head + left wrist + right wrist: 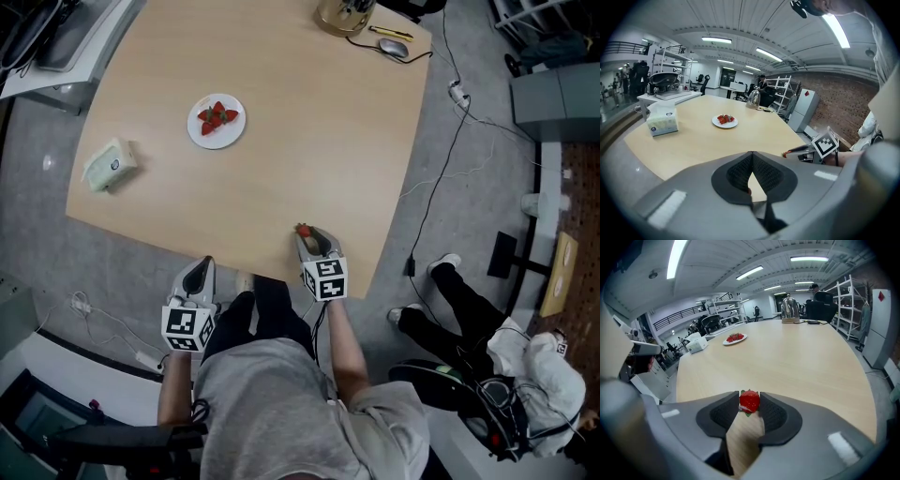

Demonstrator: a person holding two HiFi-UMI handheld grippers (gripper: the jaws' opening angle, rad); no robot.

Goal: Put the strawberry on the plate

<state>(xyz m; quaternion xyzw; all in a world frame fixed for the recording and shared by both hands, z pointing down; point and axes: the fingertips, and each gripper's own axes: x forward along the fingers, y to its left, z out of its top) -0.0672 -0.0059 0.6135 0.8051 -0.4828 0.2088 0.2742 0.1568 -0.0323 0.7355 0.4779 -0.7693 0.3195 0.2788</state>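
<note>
Right gripper [307,236]: you are holding it at the table's [281,159] near edge, in the lower middle of the head view, and its jaws are closing on the strawberry [749,401], one pad pressing each side.
Strawberry: it is sitting right at the jaw tips, barely inside the pads. Its green leaves are showing at its lower side, so its long axis seems to be running up and down between the pads.
Left gripper [202,266]: you are keeping it off the table edge at lower left. Its jaws are meeting at the tips and holding nothing.
Plate [199,135]: it is lying in the upper left of the head view, well apart from both grippers, and is already carrying red berries.
Direction to go: in the right gripper view the plate is lying ahead of the jaws and slightly left, far across bare wood.
Nearer hand: neither is looking clearly closer, but the right one is carrying the berry.
</note>
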